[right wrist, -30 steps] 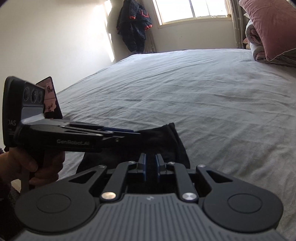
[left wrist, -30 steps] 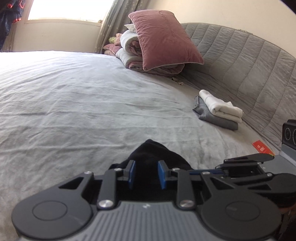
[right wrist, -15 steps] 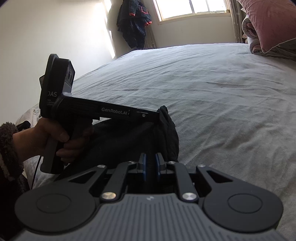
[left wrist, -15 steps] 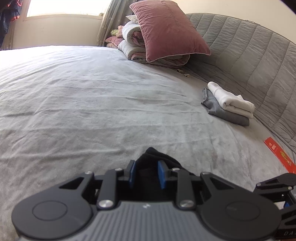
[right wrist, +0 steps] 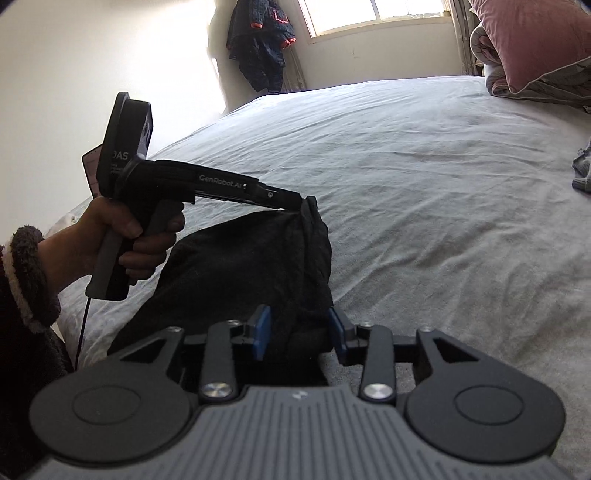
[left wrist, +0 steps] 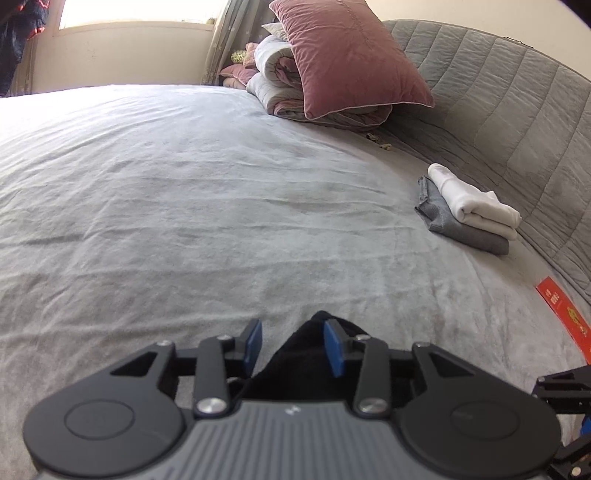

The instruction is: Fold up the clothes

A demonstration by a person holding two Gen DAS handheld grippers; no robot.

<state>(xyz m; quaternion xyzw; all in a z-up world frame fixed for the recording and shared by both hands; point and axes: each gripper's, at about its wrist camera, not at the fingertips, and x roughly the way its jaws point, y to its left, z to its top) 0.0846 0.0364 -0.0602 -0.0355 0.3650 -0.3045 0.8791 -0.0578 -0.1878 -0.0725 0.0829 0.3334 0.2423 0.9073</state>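
Between the left gripper's (left wrist: 293, 347) opening jaws: a peak of black garment (right wrist: 255, 266), cloth against the right pad only, seemingly let go. Right gripper (right wrist: 300, 334): jaws opening, straddling the same garment, heaped at the bed's (left wrist: 221, 206) near edge. Risk: released cloth slumps, undoing the fold; snagging on a pad is possible.

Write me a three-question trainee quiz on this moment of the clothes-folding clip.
1. True or false: the white folded garment lies on top of the grey folded garment.
2. The unfolded garment at the near edge of the bed is: A black, B white, C red.
3. What hangs in the corner beside the window?
Key: 1 true; 2 A; 3 a dark jacket.
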